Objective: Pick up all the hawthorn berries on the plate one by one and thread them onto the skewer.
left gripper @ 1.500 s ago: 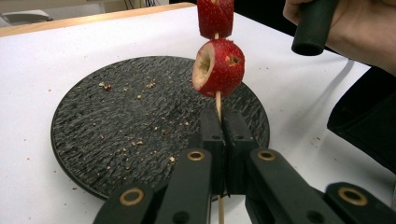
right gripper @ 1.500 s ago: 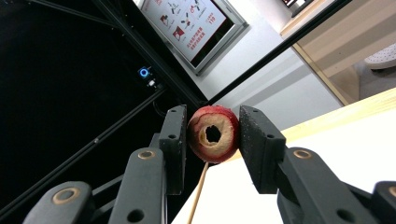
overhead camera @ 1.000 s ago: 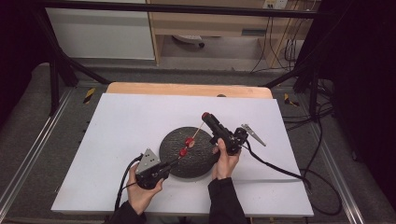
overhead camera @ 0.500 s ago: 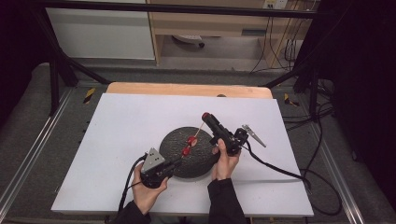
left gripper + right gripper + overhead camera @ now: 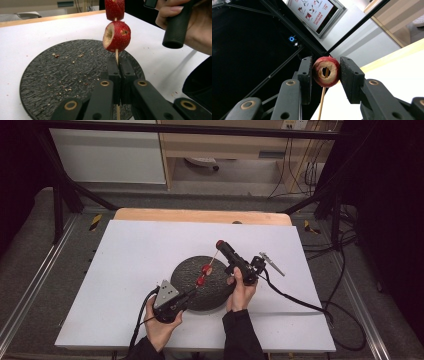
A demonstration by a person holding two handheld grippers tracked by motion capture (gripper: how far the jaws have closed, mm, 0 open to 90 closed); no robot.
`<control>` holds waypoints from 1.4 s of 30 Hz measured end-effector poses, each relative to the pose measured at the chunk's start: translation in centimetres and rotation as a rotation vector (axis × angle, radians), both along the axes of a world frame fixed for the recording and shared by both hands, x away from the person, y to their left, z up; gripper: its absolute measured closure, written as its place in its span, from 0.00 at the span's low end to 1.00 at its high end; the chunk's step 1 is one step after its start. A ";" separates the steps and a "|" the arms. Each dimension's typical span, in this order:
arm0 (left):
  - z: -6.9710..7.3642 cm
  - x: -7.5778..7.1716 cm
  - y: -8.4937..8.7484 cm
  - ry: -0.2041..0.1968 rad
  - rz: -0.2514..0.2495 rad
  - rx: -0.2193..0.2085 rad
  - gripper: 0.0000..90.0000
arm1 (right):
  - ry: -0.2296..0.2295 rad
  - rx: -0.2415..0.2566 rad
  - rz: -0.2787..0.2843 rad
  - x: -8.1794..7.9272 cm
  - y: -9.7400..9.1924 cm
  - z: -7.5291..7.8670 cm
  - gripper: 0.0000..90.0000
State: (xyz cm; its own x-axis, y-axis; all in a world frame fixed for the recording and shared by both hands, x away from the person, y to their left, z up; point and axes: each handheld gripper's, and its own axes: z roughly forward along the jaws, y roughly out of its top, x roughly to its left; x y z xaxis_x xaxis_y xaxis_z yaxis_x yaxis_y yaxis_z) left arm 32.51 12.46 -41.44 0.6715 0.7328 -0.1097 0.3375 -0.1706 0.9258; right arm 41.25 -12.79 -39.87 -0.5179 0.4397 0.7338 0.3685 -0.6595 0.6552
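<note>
Now I hold a thin wooden skewer (image 5: 116, 53) with my left gripper (image 5: 191, 292). Its jaws are squeezed together on the stick, near the low end. The stick runs up and away from me, slanting over the round dark plate (image 5: 187, 270) on the white table (image 5: 125, 250). Two red fruit pieces (image 5: 203, 274) already sit on the stick, one above the other.

My right gripper (image 5: 220, 244) is at the far, top end of the stick. Its jaws are clamped on a third fruit slice (image 5: 326, 71), one jaw on each side. So the stick's long line goes straight from my left gripper to my right one. I think the next move is to push this slice down along that line, toward the left gripper.

From the right gripper view I can see the stick poking into the hole in the slice. From the left gripper view I can see little crumbs (image 5: 67, 72) on the plate and the hollow side of the lowest fruit piece (image 5: 116, 36).
</note>
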 end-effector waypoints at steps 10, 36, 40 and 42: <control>0.2 1.1 -0.5 0.018 -0.002 -0.014 0.98 | 0.019 -0.042 0.028 -0.3 0.4 -0.7 0.71; 0.1 1.8 0.3 0.046 -0.031 -0.017 0.98 | 0.001 -0.200 0.059 -1.2 -0.1 -0.4 0.57; 0.1 1.8 0.9 0.053 -0.032 -0.013 0.98 | -0.006 -0.279 0.077 -1.2 -0.6 0.1 0.44; 0.1 1.8 1.3 0.057 -0.032 -0.012 0.98 | -0.010 -0.336 0.094 -1.1 -1.0 0.2 0.35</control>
